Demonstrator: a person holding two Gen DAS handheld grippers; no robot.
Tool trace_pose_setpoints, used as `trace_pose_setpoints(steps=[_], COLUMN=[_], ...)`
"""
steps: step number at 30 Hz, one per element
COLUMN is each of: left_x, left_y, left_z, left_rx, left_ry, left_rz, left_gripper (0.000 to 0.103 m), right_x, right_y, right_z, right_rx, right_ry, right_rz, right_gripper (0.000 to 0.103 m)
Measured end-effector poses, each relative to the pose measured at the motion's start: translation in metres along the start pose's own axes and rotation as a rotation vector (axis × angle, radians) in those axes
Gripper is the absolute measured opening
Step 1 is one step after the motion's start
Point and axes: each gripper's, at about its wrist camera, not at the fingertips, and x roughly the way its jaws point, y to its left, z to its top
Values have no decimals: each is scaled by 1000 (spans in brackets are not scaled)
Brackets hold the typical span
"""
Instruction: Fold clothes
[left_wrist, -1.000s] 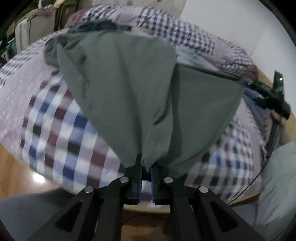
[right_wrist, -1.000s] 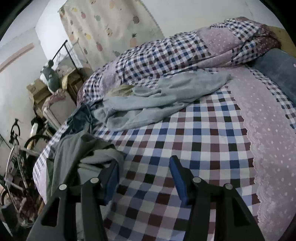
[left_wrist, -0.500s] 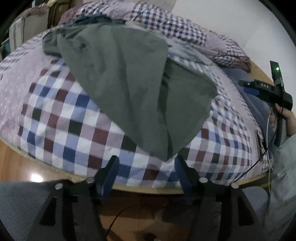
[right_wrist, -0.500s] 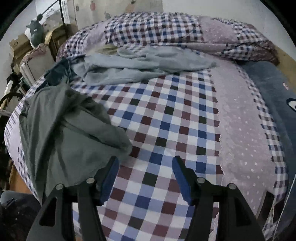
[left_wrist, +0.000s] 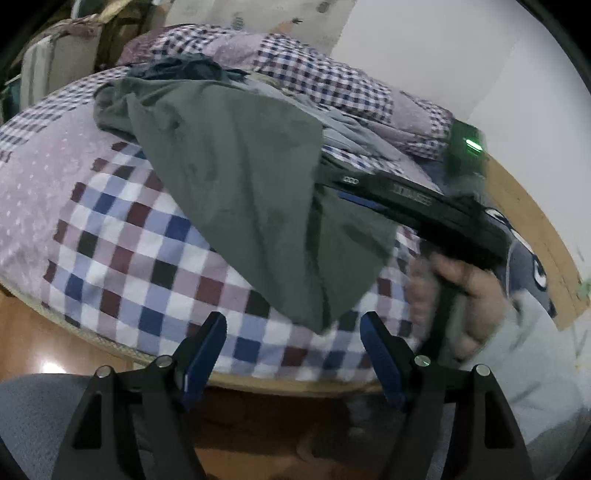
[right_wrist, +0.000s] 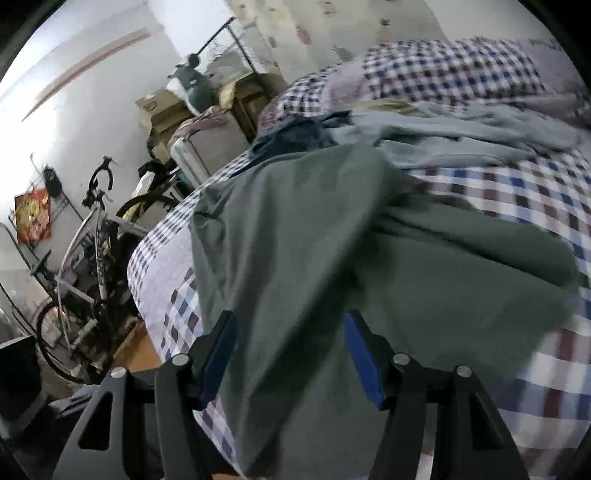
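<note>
Grey garment (left_wrist: 240, 192) is hanging off the bed edge (left_wrist: 110, 343), lower frame; both grippers gaping empty, it risks sliding floorward.

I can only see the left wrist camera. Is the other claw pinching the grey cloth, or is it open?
Observer: It is open. The right claw has its fingers spread on either side of a fold of the grey garment.
Child: I see a bit of lighter cloth behind. Is it big?
Observer: Yes, the light blue-grey garment stretches crumpled across the bed.
Child: What is next to the bed?
Observer: A bicycle stands on the floor beside it.
</note>
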Motion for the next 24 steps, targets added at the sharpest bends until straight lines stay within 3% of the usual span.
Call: trace_pose_setpoints(steps=[7,18,23,24], left_x=[-4,9,15,15], left_y=[18,20,11,9], left_z=[5,18,17,17], left_rx=[-31,-22,6,14], left_ry=[-12,-51,-76,-84], left_rz=[-3,52,95,106], left_gripper=[79,79,79,79], right_x=[37,16,43,51], right_y=[12,5,2,1], right_z=[-8,10,21,23], right_rx=[-2,37,45,43], right_ry=[33,-80,-40,-25], right_rz=[-44,-38,-65,-83], right_gripper=[64,64,64,58])
